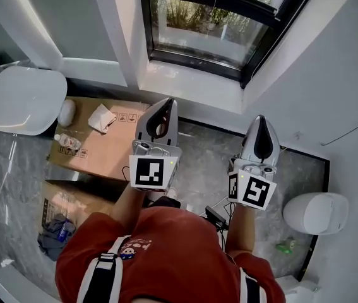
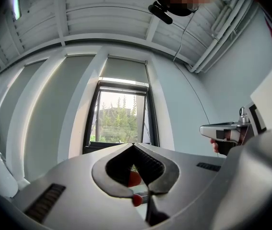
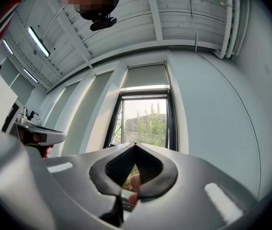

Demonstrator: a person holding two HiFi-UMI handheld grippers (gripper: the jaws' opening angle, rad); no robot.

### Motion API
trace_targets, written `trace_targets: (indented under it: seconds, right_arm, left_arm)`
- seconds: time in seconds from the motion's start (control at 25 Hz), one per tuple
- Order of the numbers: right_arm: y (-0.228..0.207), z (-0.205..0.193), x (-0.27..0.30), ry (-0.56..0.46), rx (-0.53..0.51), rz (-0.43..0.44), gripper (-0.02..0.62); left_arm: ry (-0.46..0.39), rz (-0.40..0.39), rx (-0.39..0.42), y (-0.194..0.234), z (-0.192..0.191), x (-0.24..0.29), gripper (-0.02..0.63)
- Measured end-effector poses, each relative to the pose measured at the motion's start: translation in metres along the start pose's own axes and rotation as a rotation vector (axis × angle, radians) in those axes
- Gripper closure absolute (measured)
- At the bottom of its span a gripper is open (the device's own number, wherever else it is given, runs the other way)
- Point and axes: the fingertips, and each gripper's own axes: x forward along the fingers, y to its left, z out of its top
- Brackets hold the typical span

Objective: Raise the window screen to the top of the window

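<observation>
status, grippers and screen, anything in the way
Left gripper and right gripper shut, empty, short of the window. Window screen up high, window below it uncovered. Cardboard box on floor to the left, off the path.

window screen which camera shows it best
Right gripper view: the window screen shows whole, a grey panel across the top of the window. The left gripper view nearly matches; the head view shows only lower glass.

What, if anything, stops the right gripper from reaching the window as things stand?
Probably nothing, so likely yes. The right gripper points at the window but is short of it, with only the white sill ahead. Its jaws are shut and empty.
</observation>
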Motion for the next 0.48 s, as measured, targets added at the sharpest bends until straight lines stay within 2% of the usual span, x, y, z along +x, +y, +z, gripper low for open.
trace_targets:
  seconds: [0.28,0.48]
  right_arm:
    - [0.013,-0.006,0.026,0.006,-0.016,0.003,0.586]
    - [0.016,-0.014,0.031,0.008,-0.016,0.011,0.586]
  left_arm:
    - [0.000,-0.021,-0.035,0.016,-0.008,0.018,0.600]
    - [-0.014,0.000,-0.020,0.025,-0.008,0.026,0.600]
